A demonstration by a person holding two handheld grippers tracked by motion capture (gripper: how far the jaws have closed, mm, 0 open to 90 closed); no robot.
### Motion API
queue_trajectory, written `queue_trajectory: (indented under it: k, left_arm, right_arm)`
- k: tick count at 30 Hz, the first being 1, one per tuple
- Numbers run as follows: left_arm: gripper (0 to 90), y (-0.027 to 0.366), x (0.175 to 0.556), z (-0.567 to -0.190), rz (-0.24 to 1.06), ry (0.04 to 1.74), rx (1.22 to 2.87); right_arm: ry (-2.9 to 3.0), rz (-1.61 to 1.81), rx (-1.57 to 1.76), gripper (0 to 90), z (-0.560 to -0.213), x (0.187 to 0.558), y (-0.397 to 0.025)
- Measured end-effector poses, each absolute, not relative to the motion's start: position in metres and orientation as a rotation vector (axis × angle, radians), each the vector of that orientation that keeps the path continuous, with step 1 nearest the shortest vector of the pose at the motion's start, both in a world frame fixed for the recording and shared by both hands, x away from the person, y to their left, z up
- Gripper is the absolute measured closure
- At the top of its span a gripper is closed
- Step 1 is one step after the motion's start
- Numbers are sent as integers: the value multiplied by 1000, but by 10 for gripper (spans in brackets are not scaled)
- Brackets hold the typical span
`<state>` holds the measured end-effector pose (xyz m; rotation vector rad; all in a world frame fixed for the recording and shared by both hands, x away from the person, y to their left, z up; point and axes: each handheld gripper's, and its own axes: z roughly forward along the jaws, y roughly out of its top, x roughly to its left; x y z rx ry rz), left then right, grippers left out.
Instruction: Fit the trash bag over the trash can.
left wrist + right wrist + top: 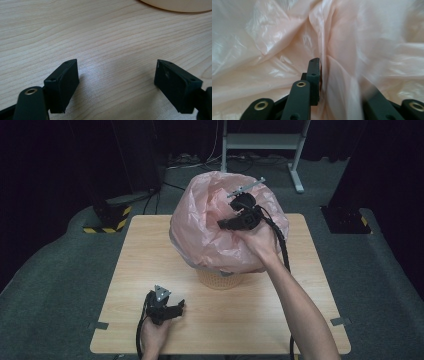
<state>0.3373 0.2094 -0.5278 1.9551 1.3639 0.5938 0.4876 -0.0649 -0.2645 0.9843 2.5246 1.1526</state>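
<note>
Pink crinkled plastic bag [210, 227] billows over basket, pinched by right gripper [226, 223]; left gripper [181, 306] agape

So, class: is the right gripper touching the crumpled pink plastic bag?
Touching. The right gripper view shows the right gripper pinching a fold of the pink plastic bag.

The pink bag [215, 227] billows over the basket [220, 279] and fills the table's [150, 250] far middle, blocking any straight reach across. Bare wood lies open to its left, right and front. The right gripper [231, 208] is pressed into the bag's folds; the left gripper [176, 307] rests on open wood near the front edge, jaws spread.
</note>
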Motion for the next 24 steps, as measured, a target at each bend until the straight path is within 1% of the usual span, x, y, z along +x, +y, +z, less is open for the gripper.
queue_trajectory:
  k: [2, 3, 4, 6, 8, 11, 13, 14, 16, 18, 19, 24]
  left_arm:
    - [199, 209, 337, -528, 594, 1364, 1955]
    - [200, 210, 337, -528, 595, 1365, 1956]
    - [200, 210, 337, -528, 595, 1364, 1957]
    - [200, 210, 337, -528, 595, 1365, 1956]
    - [200, 210, 337, -528, 595, 1365, 1956]
    - [200, 210, 337, -528, 595, 1366, 1955]
    - [200, 210, 337, -528, 596, 1366, 1954]
    - [200, 210, 337, -528, 596, 1365, 1954]
    - [200, 210, 337, -528, 596, 1366, 1954]
    - [200, 210, 337, -528, 593, 1365, 1955]
    - [200, 210, 337, -528, 593, 1365, 1955]
    - [200, 209, 337, -528, 594, 1367, 1957]
  right_arm:
    - [2518, 1148, 985, 729, -265, 488, -66]
    - [2523, 1145, 979, 751, -265, 488, -66]
    - [2531, 1142, 974, 811, -266, 488, -65]
    - [2544, 1125, 966, 859, -267, 488, -64]
    - [2555, 1106, 969, 875, -269, 489, -62]
    - [2573, 1088, 969, 874, -272, 490, -59]
    - [2575, 1084, 961, 851, -273, 490, -58]
    - [2569, 1086, 960, 811, -272, 489, -57]
    - [2520, 1090, 963, 677, -269, 487, -57]
    - [2488, 1090, 964, 677, -266, 485, -57]
    - [2476, 1098, 964, 691, -264, 485, -57]
    - [2493, 1055, 925, 858, -264, 488, -56]
